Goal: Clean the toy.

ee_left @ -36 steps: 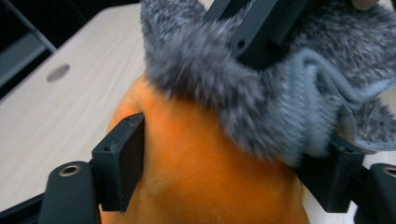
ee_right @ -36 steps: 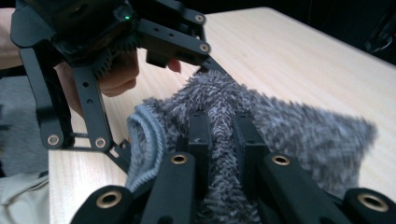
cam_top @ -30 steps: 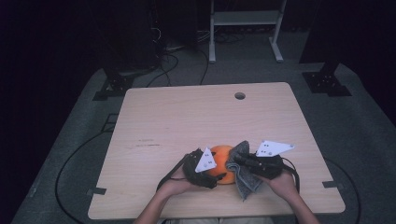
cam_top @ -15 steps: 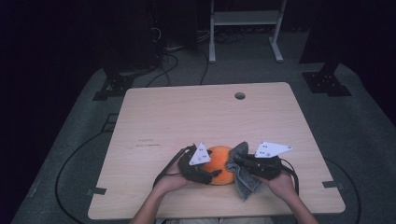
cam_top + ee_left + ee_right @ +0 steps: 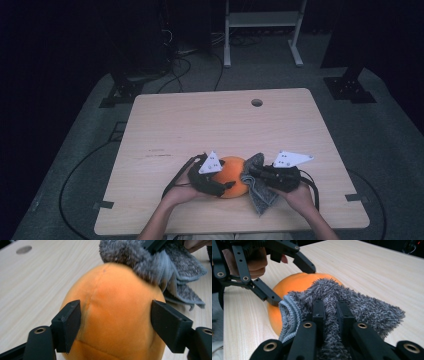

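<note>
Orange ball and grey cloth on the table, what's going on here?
A person is wiping an orange ball with a grey cloth near the front edge of the wooden table. The left tool straddles the ball, its pads against the ball's sides, steadying it. The right tool is shut on a fold of the cloth and presses it against the ball's right side.

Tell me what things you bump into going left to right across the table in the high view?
Left gripper → orange ball → grey cloth → right gripper.
</note>
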A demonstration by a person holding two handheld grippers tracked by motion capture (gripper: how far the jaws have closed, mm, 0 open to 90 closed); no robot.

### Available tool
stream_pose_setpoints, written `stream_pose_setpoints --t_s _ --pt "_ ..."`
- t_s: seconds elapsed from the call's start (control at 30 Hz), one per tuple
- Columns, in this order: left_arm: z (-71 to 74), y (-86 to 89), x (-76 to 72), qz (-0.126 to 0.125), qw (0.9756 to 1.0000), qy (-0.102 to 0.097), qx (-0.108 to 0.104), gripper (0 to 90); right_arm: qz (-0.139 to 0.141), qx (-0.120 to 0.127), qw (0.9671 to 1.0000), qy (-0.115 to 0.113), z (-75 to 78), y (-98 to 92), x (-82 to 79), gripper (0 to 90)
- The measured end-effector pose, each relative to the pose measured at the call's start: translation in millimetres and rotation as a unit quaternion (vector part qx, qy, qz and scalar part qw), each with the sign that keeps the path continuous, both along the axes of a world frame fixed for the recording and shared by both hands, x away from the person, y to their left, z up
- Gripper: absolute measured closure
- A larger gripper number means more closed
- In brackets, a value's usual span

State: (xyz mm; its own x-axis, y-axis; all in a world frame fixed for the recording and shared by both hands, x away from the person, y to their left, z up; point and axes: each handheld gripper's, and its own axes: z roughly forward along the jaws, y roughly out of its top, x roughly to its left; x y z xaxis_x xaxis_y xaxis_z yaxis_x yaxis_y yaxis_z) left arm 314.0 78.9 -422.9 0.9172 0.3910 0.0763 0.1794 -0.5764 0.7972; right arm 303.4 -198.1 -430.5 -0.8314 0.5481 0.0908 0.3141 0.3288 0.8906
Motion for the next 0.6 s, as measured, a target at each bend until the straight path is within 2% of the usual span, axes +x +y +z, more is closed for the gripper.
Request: stream_pose_setpoints --t_s 0.1,0.27,0.4,0.47,0.5,0.6 --pt "-1.1 5.6 2.6 -0.001 0.9999 0.012 0.0 26.0 -0.007 0.004 0.9998 0.02 -7.4 -5.3 4.5 79.3" --pt "-2.8 10.1 3.7 -0.001 0.9997 0.023 -0.002 26.1 -0.019 -0.015 0.9991 0.035 -13.3 -12.6 6.0 79.3" --pt "-2.8 10.9 3.9 -0.003 0.9997 0.023 0.0 26.2 -0.01 0.018 0.9995 0.022 -3.7 -11.1 2.6 79.3" --pt "-3.0 12.0 3.9 -0.004 0.9997 0.024 -0.002 26.1 -0.005 0.009 0.9998 0.02 -3.7 -6.7 2.5 79.3" --pt "-3.3 12.4 3.7 -0.005 0.9997 0.024 -0.003 26.1 -0.004 0.001 0.9997 0.024 -6.3 -5.0 3.2 79.3" --pt "-3.6 12.5 3.7 -0.005 0.9997 0.024 -0.004 26.1 -0.007 0.0 0.9988 0.048 -14.0 -8.7 7.0 79.3"
